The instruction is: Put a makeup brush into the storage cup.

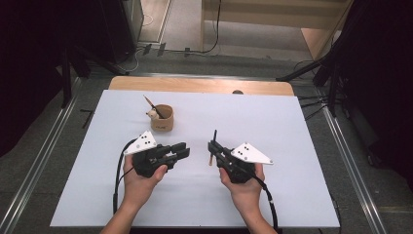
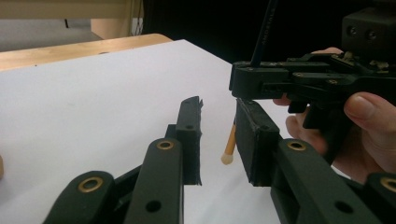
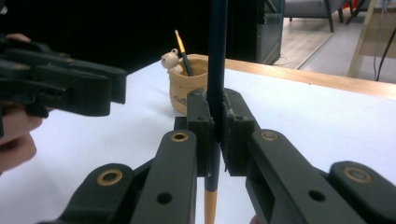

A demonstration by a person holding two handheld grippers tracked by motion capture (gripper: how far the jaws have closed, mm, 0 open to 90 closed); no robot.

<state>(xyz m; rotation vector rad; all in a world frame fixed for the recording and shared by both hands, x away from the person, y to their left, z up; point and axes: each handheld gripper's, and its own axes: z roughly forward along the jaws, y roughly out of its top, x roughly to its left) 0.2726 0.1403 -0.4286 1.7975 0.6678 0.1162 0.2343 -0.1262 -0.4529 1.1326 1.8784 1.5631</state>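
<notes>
High view: we hold right gripper (image 1: 213, 145) clamped on pencil (image 3: 217, 56), upright for cup (image 1: 162, 118) beyond; left gripper (image 1: 182, 150) jaws parted, empty.

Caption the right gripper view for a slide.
Right hand-held gripper clamps an upright dark pencil, with a tan pencil cup behind.

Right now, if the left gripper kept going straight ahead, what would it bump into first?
Probably the pencil held by the right gripper: in the left gripper view its pale lower end hangs just ahead of the left gripper's open fingers. Depth is hard to judge.
</notes>
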